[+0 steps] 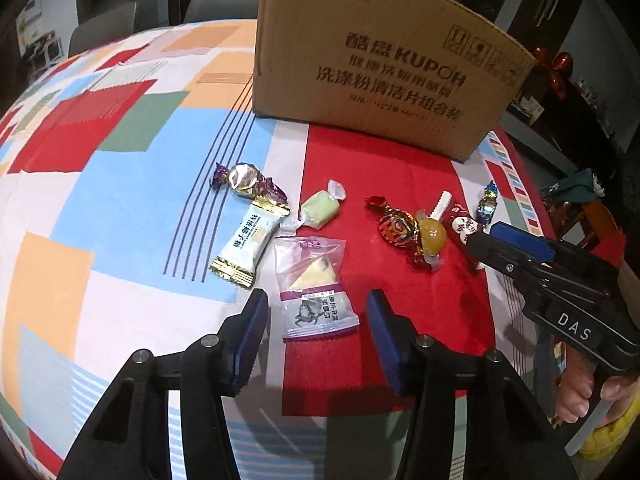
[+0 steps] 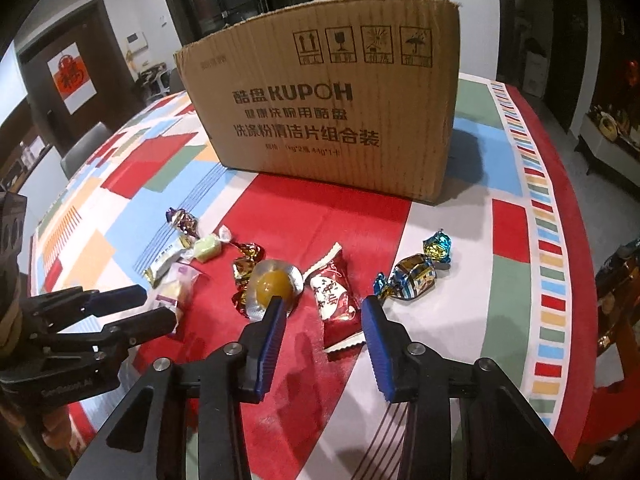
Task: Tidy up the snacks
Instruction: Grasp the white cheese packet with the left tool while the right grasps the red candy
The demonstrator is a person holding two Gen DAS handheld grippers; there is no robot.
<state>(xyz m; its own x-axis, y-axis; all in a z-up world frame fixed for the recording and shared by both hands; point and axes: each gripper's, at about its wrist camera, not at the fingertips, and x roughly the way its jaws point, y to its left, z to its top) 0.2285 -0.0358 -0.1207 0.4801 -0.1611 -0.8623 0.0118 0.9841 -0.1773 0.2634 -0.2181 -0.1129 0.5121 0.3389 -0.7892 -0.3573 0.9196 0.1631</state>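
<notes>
One cardboard box and eight wrapped sweets sit on one patterned tablecloth.

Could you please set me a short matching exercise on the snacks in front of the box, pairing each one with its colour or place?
Things:
1. twist-wrapped candy
2. soft candy
3. clear packet
4. cardboard box

Descriptions:
A. pale green
B. between the left gripper's open jaws
C. blue and gold foil, furthest right
D. brown, standing behind the snacks

Pairs: 1-C, 2-A, 3-B, 4-D
</notes>
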